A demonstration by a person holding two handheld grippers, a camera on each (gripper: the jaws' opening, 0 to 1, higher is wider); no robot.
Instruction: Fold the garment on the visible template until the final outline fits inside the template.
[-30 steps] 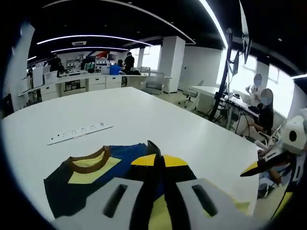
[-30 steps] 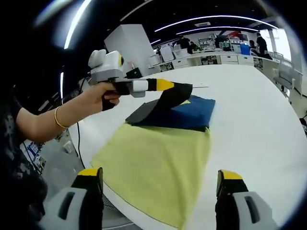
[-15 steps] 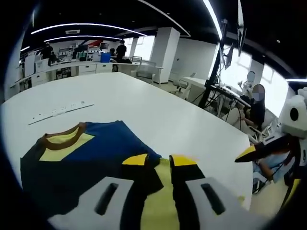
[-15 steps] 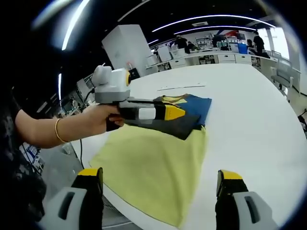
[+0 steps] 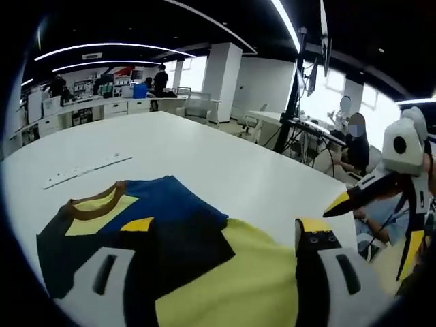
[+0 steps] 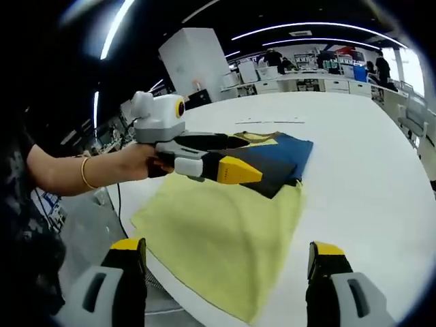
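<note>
Big white surface point(image 5: 225, 170) in an open-plan office w/ ceiling strip lights, desks at back. Garment point(image 5: 146, 228) lies folded near the surface edge: navy cloth, yellow chest panel, brown collar, overlapping a flat pale-yellow template point(image 6: 225, 242). Left gripper view also has a power strip point(image 5: 85, 170) beyond it. Left tongs point(image 5: 225, 238) spread apart, holding nothing. Right tongs point(image 6: 228, 262) also spread, empty, at template's near edge. Right gripper view shows a hand point(image 6: 139, 163) gripping the left tool.

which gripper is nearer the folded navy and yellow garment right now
Left. The left gripper hangs just over the folded navy and yellow garment, jaws open. The right gripper is back at the near edge of the yellow template cloth, also open.
</note>
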